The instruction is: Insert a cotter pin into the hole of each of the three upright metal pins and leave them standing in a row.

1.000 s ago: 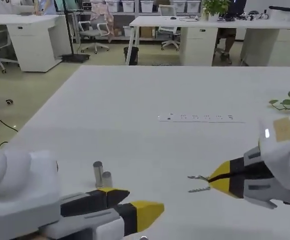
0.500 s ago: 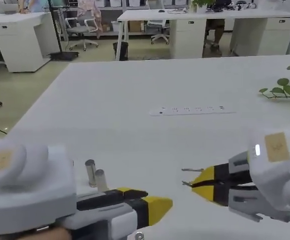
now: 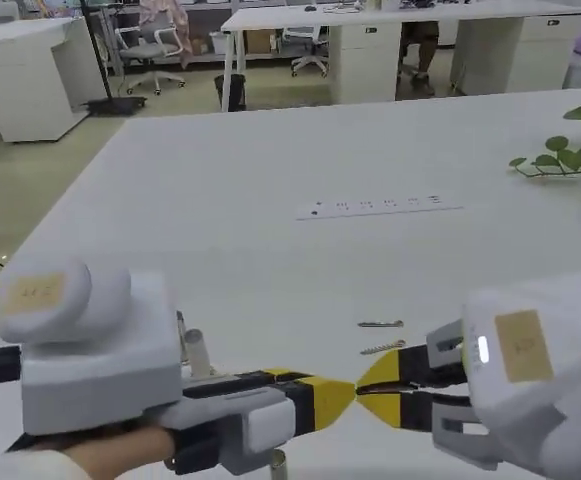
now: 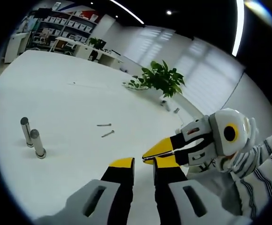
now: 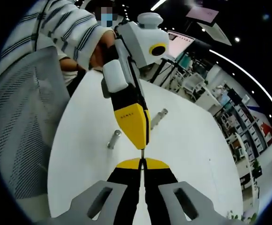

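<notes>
A: Where is the cotter pin (image 5: 143, 152) found, and how is it held?

B: It is pinched in the closed jaws of the right gripper (image 5: 143, 161). Its free end is poked into the left gripper (image 4: 143, 162), whose jaws are parted by a narrow gap. Whether it is clamped there cannot be told.

A: And the rest?

B: Two more cotter pins (image 3: 380, 324) are seen lying flat on the table (image 3: 270, 200), near the meeting tips. Two metal pins (image 4: 25, 131) are stood upright side by side, and what is taken for a third (image 3: 278, 462) is seen at the head view's bottom edge.

A: How is it expected to handle?

B: The wire is judged light, springy and slick, so it is easily twisted out of a pinch. It is best taken by its looped head, with the legs left free. The metal pins are judged stiff, smooth and easily toppled, so they are best steadied low on the shank.
</notes>
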Available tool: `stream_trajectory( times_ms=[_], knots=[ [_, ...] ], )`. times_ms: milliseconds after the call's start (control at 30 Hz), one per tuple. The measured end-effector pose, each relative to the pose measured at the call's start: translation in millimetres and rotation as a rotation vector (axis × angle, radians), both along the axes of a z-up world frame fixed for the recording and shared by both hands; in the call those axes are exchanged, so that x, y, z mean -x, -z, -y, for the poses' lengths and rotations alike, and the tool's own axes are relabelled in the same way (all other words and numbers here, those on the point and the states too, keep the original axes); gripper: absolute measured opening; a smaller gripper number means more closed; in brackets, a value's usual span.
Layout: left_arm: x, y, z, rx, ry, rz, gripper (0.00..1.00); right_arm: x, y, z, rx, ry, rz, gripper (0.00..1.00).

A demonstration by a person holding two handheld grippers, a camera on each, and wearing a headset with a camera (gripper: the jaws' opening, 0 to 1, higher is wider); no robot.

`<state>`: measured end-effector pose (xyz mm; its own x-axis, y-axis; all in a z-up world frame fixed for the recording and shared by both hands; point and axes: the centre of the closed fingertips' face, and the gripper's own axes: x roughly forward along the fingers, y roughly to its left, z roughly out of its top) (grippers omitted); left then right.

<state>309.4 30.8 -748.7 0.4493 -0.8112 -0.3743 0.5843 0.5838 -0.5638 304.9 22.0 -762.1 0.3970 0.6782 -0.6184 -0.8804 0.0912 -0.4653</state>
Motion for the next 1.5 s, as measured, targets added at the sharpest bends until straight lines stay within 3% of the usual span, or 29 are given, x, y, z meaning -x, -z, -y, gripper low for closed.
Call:
stream_trajectory(
  times_ms=[167, 700, 767, 1500],
  knots=[
    [5.5, 4.3, 3.7, -0.017, 0.034, -0.009, 0.1, 3.0, 0.6, -1.3, 0.003, -0.01, 0.001, 0.02],
    [6.1, 11.5, 1.2, -0.026, 0.041, -0.036, 0.03, 5.5, 4.7, -7.1, 0.013, -0.026, 0.013, 0.02],
    [6.9, 13.2, 0.5, -0.041, 0.05, -0.023, 0.03, 6.3, 5.3, -8.3, 0.015, -0.031, 0.017, 0.02],
    [15.3, 27.1, -2.9, -0.103, 0.094, -0.055, 0.01, 16.4, 16.7, -15.5, 0.036, -0.06, 0.016, 0.02]
  ],
)
